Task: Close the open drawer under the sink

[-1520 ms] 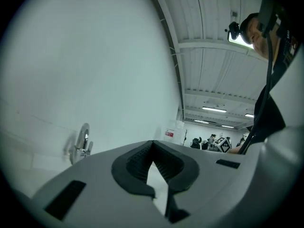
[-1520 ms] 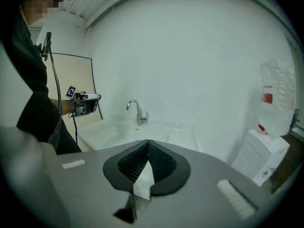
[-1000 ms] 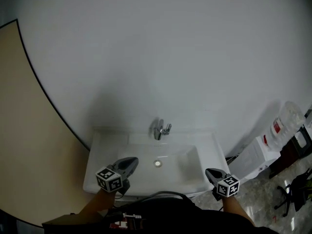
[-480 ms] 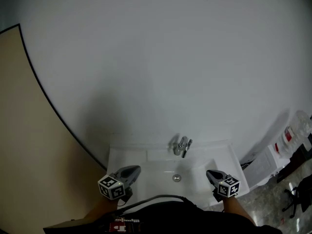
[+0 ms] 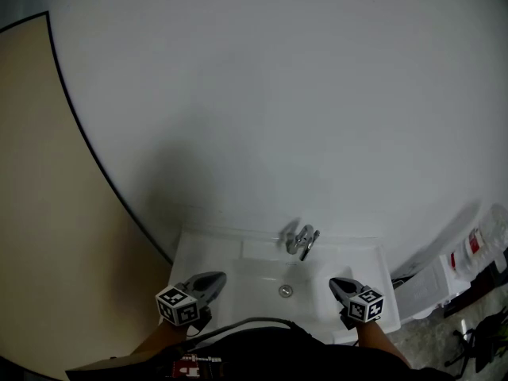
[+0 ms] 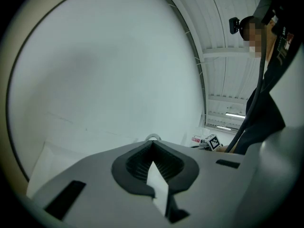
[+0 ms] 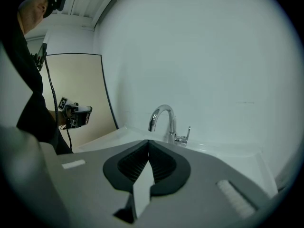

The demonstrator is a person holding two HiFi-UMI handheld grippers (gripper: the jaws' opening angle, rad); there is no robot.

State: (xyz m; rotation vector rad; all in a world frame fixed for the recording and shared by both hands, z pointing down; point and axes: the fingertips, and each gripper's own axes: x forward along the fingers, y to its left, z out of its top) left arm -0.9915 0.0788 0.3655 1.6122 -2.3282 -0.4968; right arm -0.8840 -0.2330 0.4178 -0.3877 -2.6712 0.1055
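White wall (image 5: 278, 94) fills the view; sink (image 5: 214, 254) at six o'clock; left gripper (image 5: 216, 277) at its eight, right gripper (image 5: 336, 282) at its four, both pinched together, empty; the drawer beneath is hidden, so stage and next move are unjudgeable.

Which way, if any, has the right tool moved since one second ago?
Yes, leftward: the right tool now sits nearer the sink's drain in the head view.
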